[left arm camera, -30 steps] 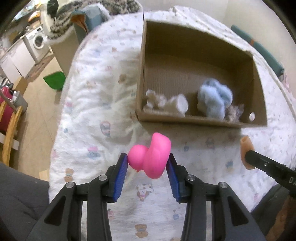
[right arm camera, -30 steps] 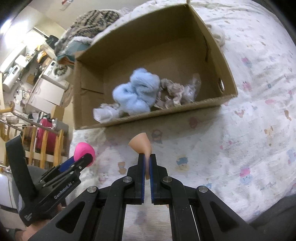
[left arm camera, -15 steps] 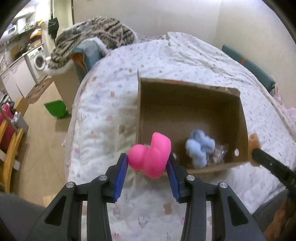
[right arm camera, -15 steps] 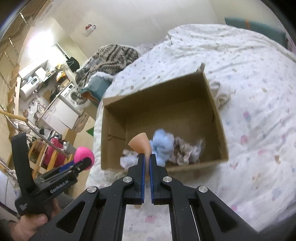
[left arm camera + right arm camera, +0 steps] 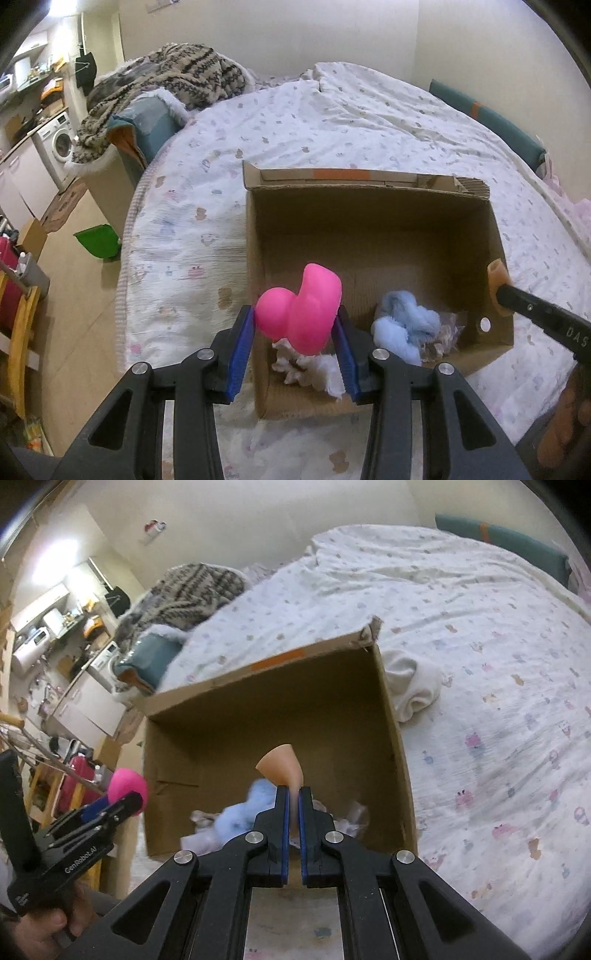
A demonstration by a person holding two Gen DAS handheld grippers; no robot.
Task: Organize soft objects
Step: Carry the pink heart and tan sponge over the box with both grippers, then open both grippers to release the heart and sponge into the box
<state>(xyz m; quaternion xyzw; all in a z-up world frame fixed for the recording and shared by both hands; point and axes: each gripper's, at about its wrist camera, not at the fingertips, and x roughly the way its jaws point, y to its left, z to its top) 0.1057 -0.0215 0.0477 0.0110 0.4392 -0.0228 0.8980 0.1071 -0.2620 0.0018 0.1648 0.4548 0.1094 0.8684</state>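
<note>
**Inspector:** Left wrist view. Your left gripper (image 5: 297, 328) is partly open, its blue pads pressed on both sides of a pink rubber duck (image 5: 300, 312). You hold it above the near-left corner of the cardboard box (image 5: 369, 218) on the printed bedsheet (image 5: 332, 122).

**Operator:** And inside the box?

**Inspector:** A pale blue plush (image 5: 404, 326), a white crumpled fabric piece (image 5: 314, 365) and a small crinkled bundle (image 5: 445, 332) lie along the near wall.

**Operator:** Right wrist view?

**Inspector:** Your right gripper (image 5: 291, 805) is clamped nearly shut on the narrow stem of a tan cone-shaped soft piece (image 5: 282, 768), flared end up, over the box's near wall. A white cloth (image 5: 415, 688) lies on the sheet, just beside the box's right wall.
</note>
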